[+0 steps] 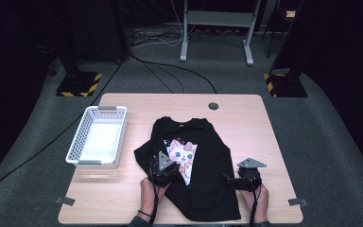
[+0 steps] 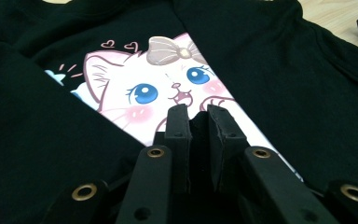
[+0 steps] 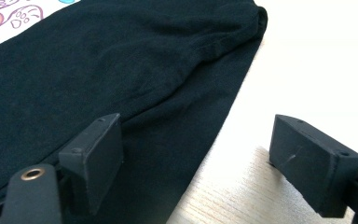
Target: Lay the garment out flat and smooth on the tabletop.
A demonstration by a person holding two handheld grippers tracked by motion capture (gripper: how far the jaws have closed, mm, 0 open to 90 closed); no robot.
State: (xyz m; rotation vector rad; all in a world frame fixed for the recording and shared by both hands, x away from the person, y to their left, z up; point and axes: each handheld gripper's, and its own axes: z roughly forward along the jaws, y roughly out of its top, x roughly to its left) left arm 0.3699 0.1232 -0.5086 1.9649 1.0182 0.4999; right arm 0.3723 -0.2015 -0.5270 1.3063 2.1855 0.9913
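Black fabric of a T-shirt is spread across the middle of the wooden table in the high view, its collar toward the far edge and a pink-and-white cat print on the chest. A white mesh basket is set on the table to the left of the shirt, apart from it. The left gripper is held over the shirt's left part, just below the cat print, and the right gripper is placed at the shirt's right edge, near the hem corner.

In the left gripper view, the left gripper is seen with its jaws drawn almost together, and a fold of black cloth is pinched up between them (the cat's face is visible right behind the tips). A flap of the T-shirt is laid over the left side of the print.

In the right gripper view, the right gripper is shown with its jaws wide apart, resting low at the table. One jaw is set on the T-shirt, the other on bare wood, and the shirt's edge is crossed between them without being squeezed.
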